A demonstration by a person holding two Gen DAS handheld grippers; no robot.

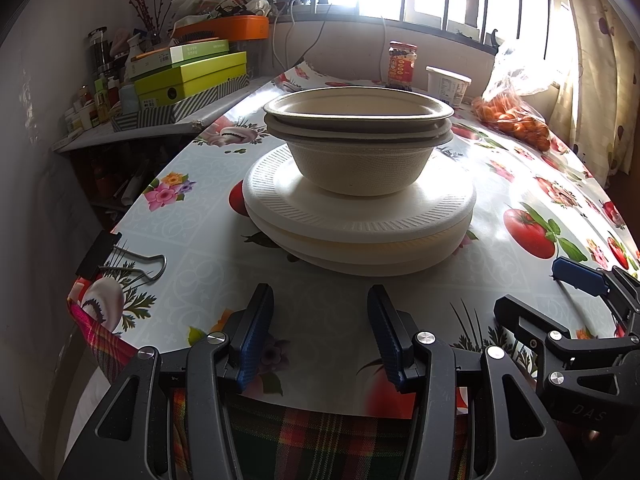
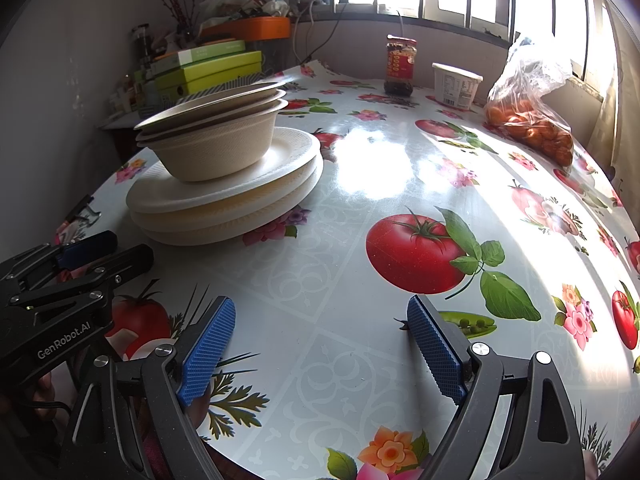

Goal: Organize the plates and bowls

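Note:
A stack of beige paper bowls (image 1: pixel 360 160) sits nested on a stack of white paper plates (image 1: pixel 360 232) on the flowered tablecloth. The same bowls (image 2: pixel 212 136) and plates (image 2: pixel 224 200) show at the left of the right wrist view. My left gripper (image 1: pixel 320 300) is open and empty, low over the table just in front of the plates. My right gripper (image 2: pixel 320 312) is open and empty, to the right of the stack; it also shows at the right edge of the left wrist view (image 1: pixel 536 292).
A sauce jar (image 2: pixel 400 66), a white tub (image 2: pixel 456 84) and a bag of oranges (image 2: pixel 528 120) stand at the table's far side. A binder clip (image 1: pixel 116 260) lies at the left edge. A cluttered shelf with boxes (image 1: pixel 188 76) stands beyond the left side.

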